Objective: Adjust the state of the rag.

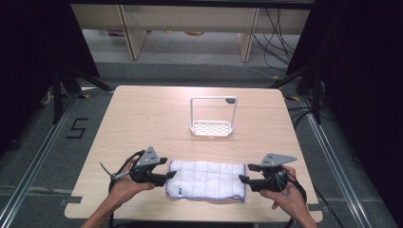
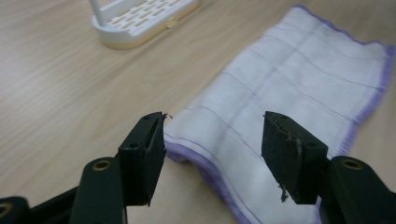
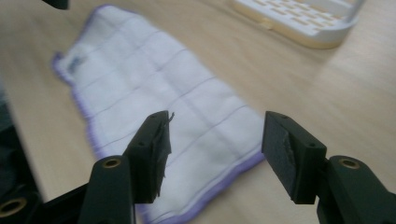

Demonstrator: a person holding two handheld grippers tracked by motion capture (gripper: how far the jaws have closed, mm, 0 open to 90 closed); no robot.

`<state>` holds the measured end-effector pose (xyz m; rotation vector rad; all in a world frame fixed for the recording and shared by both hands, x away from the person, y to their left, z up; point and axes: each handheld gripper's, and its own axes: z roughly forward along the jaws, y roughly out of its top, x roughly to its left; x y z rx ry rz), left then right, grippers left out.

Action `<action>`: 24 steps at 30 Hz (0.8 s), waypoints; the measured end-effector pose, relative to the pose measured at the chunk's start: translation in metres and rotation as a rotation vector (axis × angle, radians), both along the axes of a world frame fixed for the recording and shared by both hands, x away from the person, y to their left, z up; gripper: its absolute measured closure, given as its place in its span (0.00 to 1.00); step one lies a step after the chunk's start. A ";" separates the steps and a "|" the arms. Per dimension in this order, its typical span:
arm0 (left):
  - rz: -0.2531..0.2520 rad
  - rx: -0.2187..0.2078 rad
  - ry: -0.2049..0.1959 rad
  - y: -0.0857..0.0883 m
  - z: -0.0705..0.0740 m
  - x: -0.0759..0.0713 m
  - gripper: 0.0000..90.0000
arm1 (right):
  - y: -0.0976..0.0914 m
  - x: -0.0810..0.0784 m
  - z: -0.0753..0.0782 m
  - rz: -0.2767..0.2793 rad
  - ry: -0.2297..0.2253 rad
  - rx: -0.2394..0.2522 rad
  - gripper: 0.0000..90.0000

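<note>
Blurring cloth (image 3: 154, 93) far end, rack (image 2: 140, 21) cropped

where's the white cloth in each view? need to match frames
High view: cloth lies flat at near table edge, between both grippers.
Left gripper view: centre to upper right, beyond the open jaws.
Right gripper view: upper left to centre.
Shared landmark: white slotted rack, beyond the cloth in all three views.

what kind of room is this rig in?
Likely a lab or recording booth, not a home: black curtains flank a lone wooden table, loose cables trail on the floor, and a taped number marks the floor beside it.
</note>
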<state>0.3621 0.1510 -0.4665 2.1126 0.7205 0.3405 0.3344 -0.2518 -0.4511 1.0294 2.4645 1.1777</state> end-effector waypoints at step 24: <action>-0.070 0.154 0.170 -0.019 -0.037 0.053 0.63 | 0.016 0.060 -0.044 -0.063 0.124 -0.199 0.55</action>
